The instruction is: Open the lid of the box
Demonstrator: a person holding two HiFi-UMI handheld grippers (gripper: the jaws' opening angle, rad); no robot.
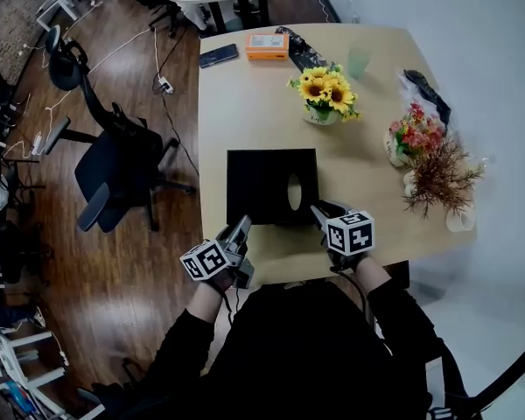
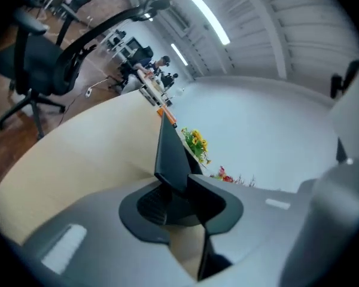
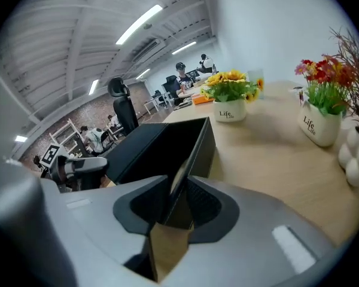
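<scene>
A flat black box (image 1: 271, 182) with an oval hole in its top lies on the pale wooden table (image 1: 245, 103) near its front edge. My left gripper (image 1: 242, 223) is at the box's near left corner. In the left gripper view the jaws (image 2: 178, 199) are closed on the black corner edge of the box (image 2: 170, 154). My right gripper (image 1: 319, 210) is at the near right corner. There the jaws (image 3: 178, 205) pinch the thin raised edge of the box (image 3: 161, 145), which seems to be its lid.
Behind the box stands a pot of sunflowers (image 1: 325, 94); red flowers (image 1: 411, 138) and a vase of dried twigs (image 1: 442, 182) stand to the right. An orange packet (image 1: 267, 45), a phone (image 1: 219, 55) and a green cup (image 1: 359, 61) lie far back. An office chair (image 1: 114, 164) stands left of the table.
</scene>
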